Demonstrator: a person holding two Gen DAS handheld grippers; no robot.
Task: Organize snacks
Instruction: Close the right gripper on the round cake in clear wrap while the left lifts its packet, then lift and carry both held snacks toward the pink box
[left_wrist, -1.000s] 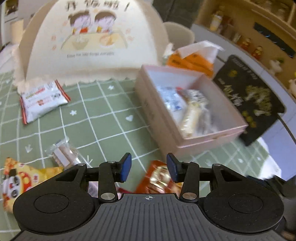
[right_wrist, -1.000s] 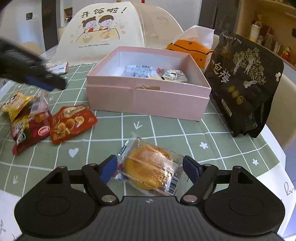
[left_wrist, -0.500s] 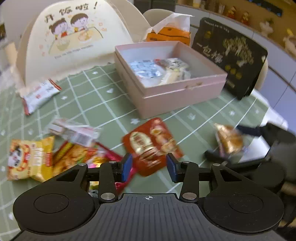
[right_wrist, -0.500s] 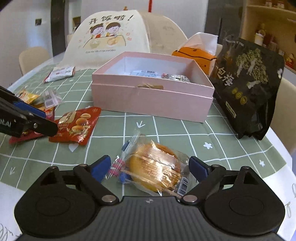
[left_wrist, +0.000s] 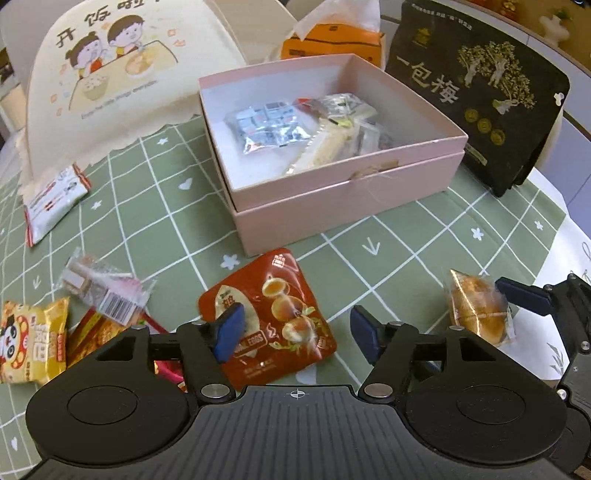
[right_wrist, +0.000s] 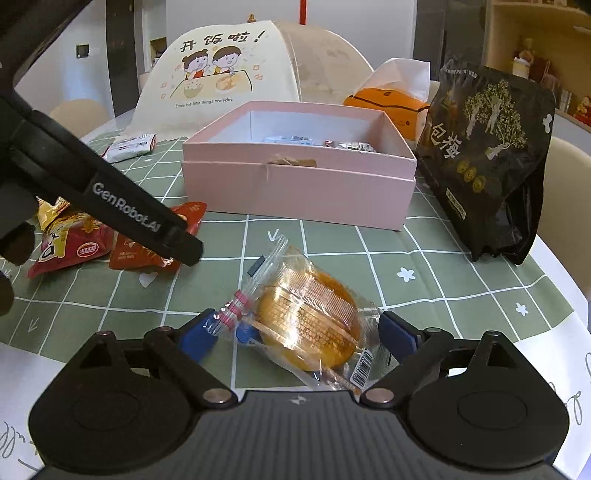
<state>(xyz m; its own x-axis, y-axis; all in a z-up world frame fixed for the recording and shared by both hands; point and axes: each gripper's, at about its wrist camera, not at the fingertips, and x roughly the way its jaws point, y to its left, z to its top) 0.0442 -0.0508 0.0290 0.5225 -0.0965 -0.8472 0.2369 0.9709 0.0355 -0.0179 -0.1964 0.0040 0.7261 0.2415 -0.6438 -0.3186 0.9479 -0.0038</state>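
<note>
Right now we've got two pickups lined up. Our left gripper (left_wrist: 295, 328) hangs over the flat red foil pouch printed w/ eggs (left_wrist: 271, 317), jaws opening, pouch lying between them but not pinched yet. Our right gripper (right_wrist: 295, 332) straddles the round golden cake in a clear crinkly wrapper (right_wrist: 306, 317), jaws opening too; the left pad looks to brush the wrapper's tail, no squeeze on the cake itself.

Handling, as we judge it: pouch is light, thin, slick foil, prob. slides on the cloth, so best taken across its width at the mid-body, pads low. Cake is soft and crushable, film slippery; grip the sides of the cake gently, not the loose wrapper end.

Both sit on the near side of the pale pink cardboard box w/ open top (left_wrist: 369, 192), which already holds a few wrapped snacks. More packets lie to the left: a yellow panda one (left_wrist: 33, 339), a clear barcode one (left_wrist: 103, 291), a white-and-red one (left_wrist: 55, 199).

Surface is a green checked tablecloth (left_wrist: 424, 236), white edge at the rim. Behind: cream mesh food cover w/ cartoon kids (right_wrist: 221, 77), orange tissue box (right_wrist: 388, 103), black stand-up bag (right_wrist: 491, 155), shelves at far right.
</note>
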